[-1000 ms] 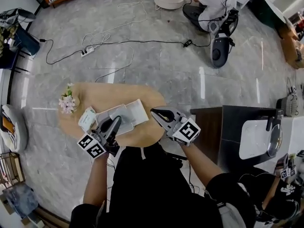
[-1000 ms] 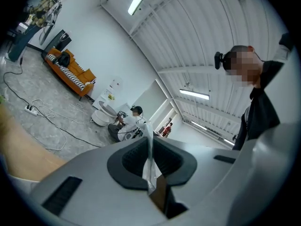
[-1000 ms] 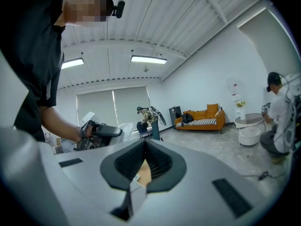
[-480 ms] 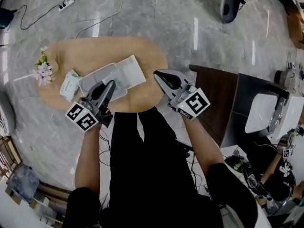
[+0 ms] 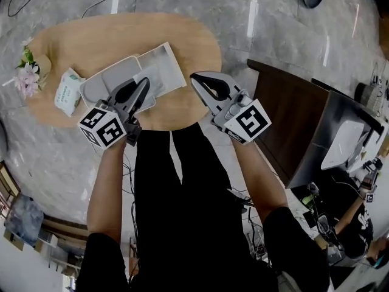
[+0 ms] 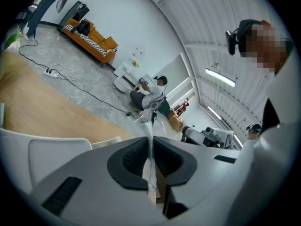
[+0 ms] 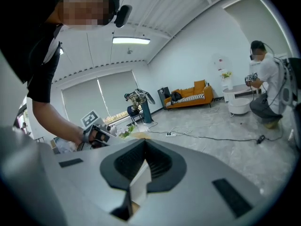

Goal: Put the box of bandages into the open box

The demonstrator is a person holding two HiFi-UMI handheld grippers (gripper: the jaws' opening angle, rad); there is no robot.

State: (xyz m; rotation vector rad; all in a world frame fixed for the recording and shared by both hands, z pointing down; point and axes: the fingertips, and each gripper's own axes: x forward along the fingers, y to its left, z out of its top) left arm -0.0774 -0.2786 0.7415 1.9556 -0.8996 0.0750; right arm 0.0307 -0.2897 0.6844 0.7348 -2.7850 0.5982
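The bandage box [image 5: 67, 91] is lying flat on the table [image 5: 121, 35], just beside the left edge of the open box [image 5: 109, 78] and between it and the flowers [image 5: 27, 78], so it is sitting to the left of both tools. Its long axis is running roughly away from the person, tilting slightly to the right at the far end. The left gripper [image 5: 144, 81] is hovering over the near side of the open box with its jaws pressed together on nothing, and it is pointing away and to the right, that is, away from the bandage box. The right gripper [image 5: 194, 76] is hanging over the table's near right edge, jaws likewise together and empty, with the open box and its lid [image 5: 163, 62] lying between it and the bandage box. The left gripper is therefore looking like the nearer one by a clear margin. It is probably needing to swing left, part its jaws and come down across the box's short sides.
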